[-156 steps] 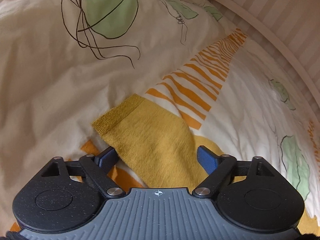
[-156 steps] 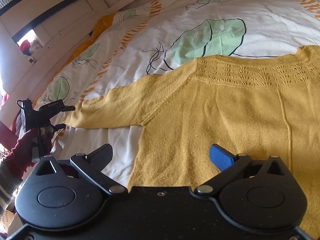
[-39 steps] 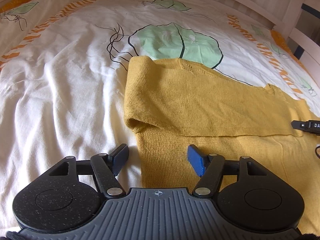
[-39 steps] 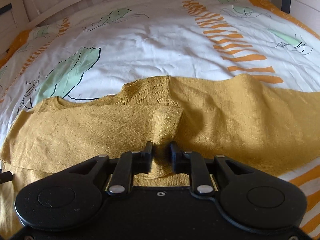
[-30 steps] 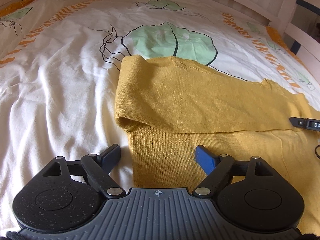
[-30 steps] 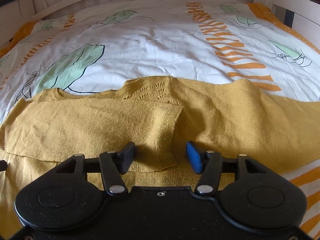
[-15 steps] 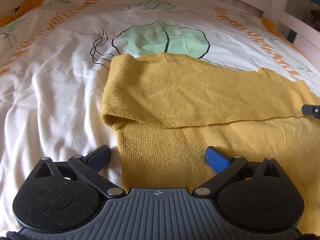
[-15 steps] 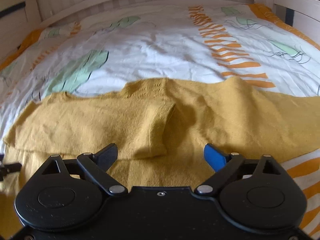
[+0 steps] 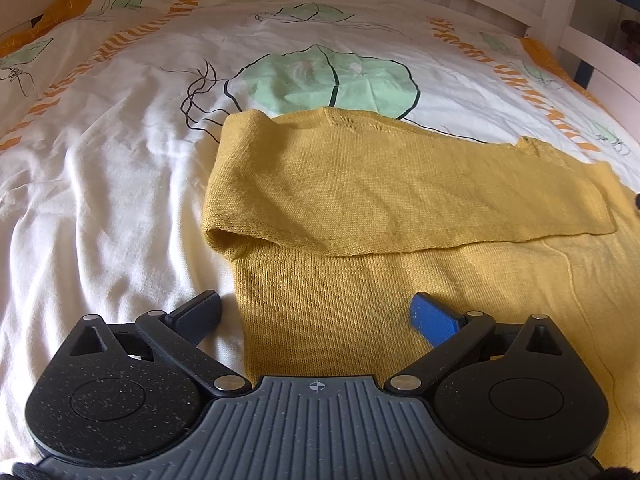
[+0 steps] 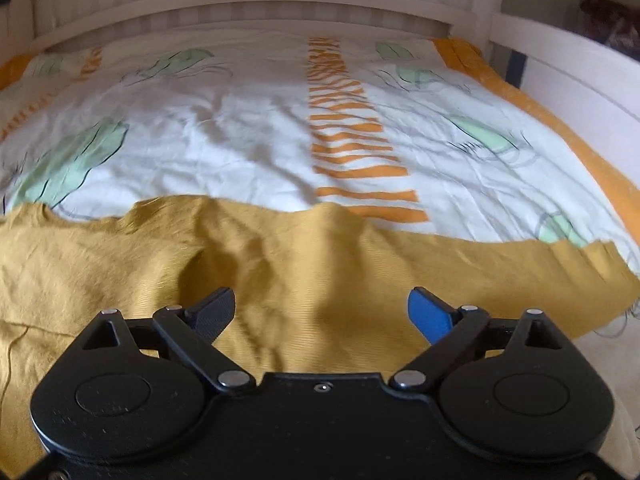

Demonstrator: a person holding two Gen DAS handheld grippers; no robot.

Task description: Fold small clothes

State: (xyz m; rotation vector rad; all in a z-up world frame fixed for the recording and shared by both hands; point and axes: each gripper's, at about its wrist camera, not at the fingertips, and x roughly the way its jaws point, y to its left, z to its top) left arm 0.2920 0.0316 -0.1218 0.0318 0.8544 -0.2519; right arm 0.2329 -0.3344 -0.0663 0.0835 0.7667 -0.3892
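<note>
A small mustard-yellow knitted sweater lies flat on a bed. One sleeve is folded across its chest. My left gripper is open and empty, low over the sweater's left side edge near the hem. In the right wrist view the sweater fills the lower half, and its other sleeve stretches out to the right, unfolded. My right gripper is open and empty, just above the sweater's body.
The bed cover is white with green leaves and orange stripes. A white slatted bed frame rises at the far end and a white rail runs along the right side.
My right gripper opened and let go of the folded sleeve's cuff, then swung right toward the unfolded sleeve. My left gripper opened wider and drew back a little.
</note>
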